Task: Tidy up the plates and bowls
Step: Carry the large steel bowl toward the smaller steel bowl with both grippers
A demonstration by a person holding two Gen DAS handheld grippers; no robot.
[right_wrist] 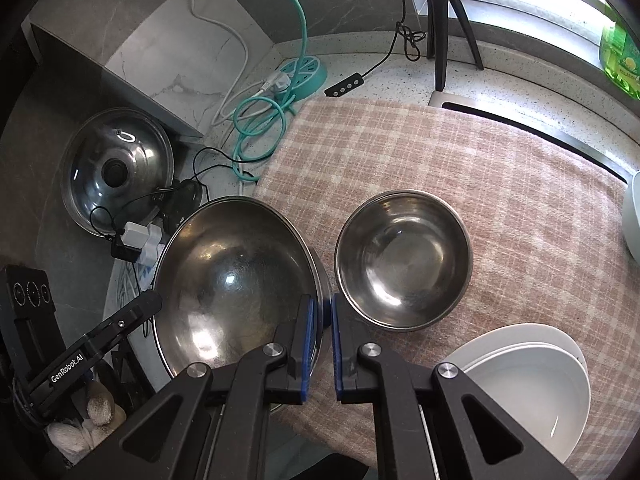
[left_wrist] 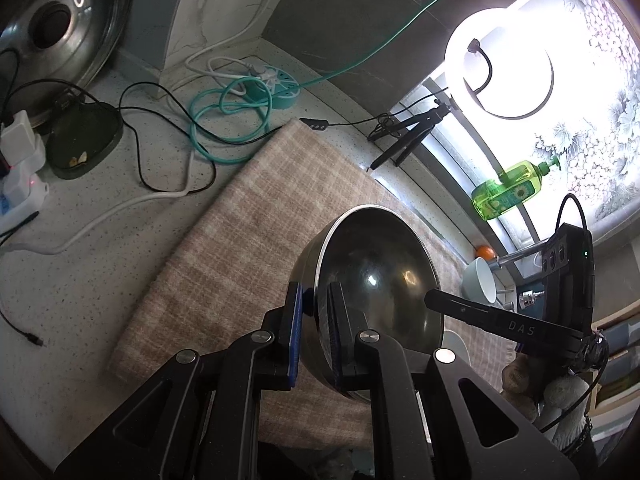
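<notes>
Gripping the big steel bowl point(right_wrist: 236, 280) by its rim with both grippers: my left gripper point(left_wrist: 314, 300) is pinching one side, my right gripper point(right_wrist: 325, 312) is pinching the opposite side, blue pads clamped on the rim wall in each wrist view. The bowl is tilting, partly over the checked cloth point(right_wrist: 460, 152) and partly past its edge toward the counter point(left_wrist: 80, 280). A smaller steel bowl point(right_wrist: 404, 260) is sitting upright on the cloth just beside the big one, apart from my fingers. Stacked white plates point(right_wrist: 532, 384) are lying on the cloth near the right gripper. Readable writing: "GenRobot.AI" on the other gripper's arm in the right view, "DAS" on the arm in the left view. A green soap bottle point(left_wrist: 508, 192) is standing on the window sill; its label is too small to read. A pot lid point(right_wrist: 116, 168) is leaning at the wall.
</notes>
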